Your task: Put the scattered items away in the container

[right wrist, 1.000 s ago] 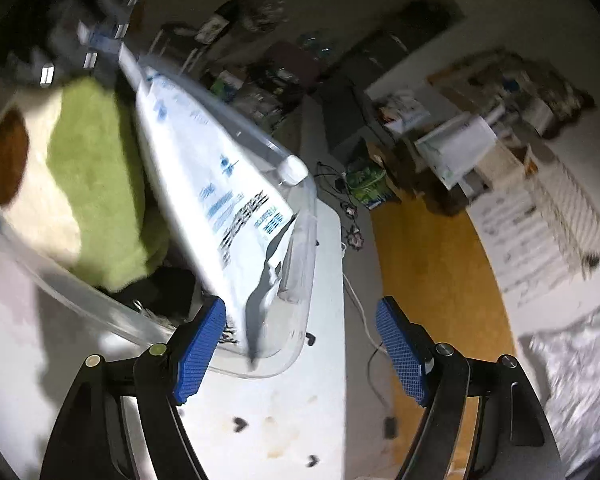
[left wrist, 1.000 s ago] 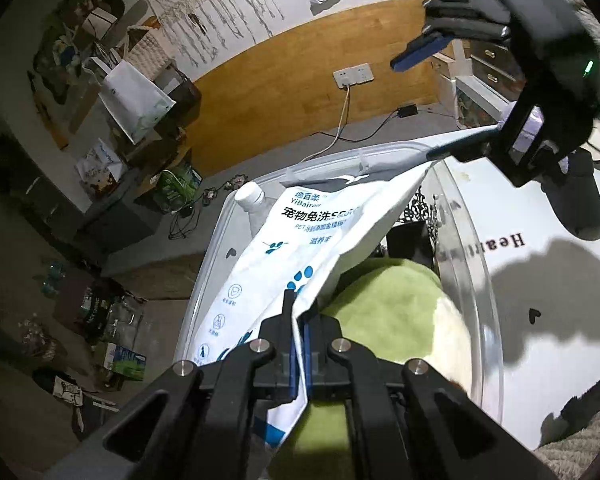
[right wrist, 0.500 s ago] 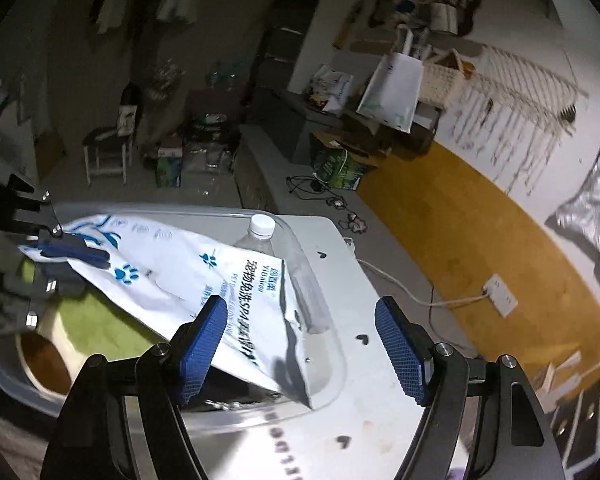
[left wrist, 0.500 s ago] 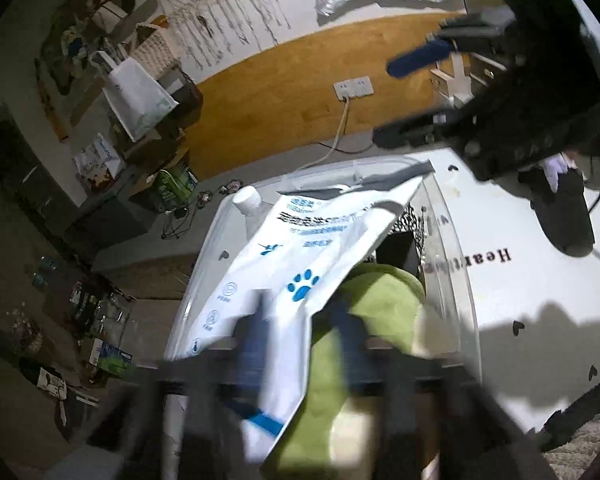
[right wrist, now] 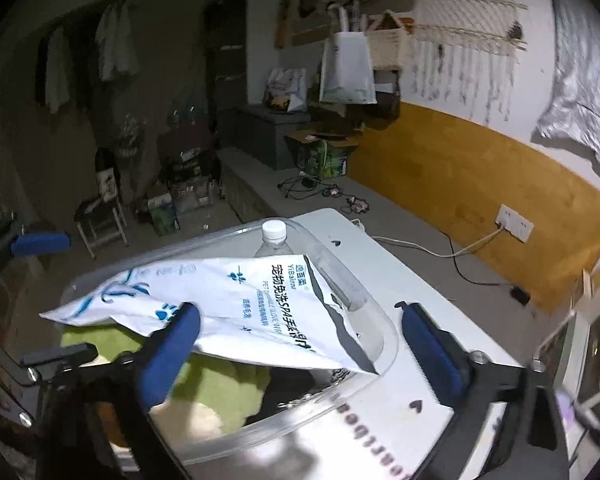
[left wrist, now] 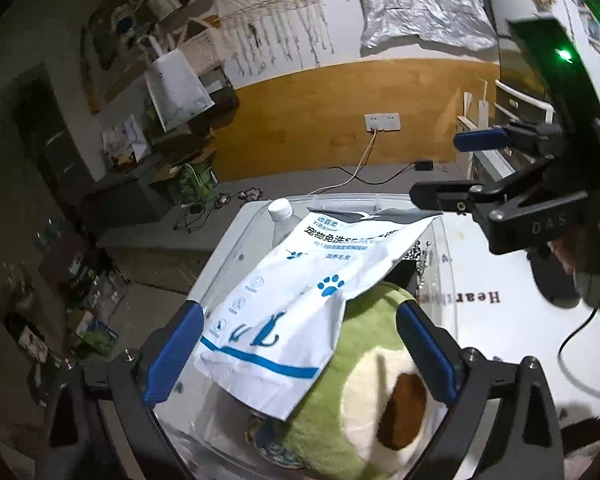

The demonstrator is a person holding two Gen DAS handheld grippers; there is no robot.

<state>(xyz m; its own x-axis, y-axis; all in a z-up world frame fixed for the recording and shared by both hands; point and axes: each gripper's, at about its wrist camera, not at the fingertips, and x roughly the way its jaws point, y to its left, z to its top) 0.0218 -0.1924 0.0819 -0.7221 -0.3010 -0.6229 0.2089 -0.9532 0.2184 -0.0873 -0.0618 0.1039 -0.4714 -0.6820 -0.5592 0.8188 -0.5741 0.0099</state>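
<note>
On our white table (right wrist: 384,420) the clear container (right wrist: 340,280) holds the white pouch (left wrist: 300,292) atop a green plush (left wrist: 364,344), between the opening, released left gripper (left wrist: 296,352) fingers; right gripper (right wrist: 296,344) likewise opening, pouch untouched

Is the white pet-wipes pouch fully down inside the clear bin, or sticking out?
Sticking out. The pouch lies slanted atop the green plush, one corner overhanging the clear bin's rim.

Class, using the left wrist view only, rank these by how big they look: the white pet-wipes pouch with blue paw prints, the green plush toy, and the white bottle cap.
1. White pet-wipes pouch with blue paw prints and green plush toy: alike, and the plush toy is partly covered, so unranked.
2. White bottle cap: clearly smallest, though farthest from the camera.
</note>
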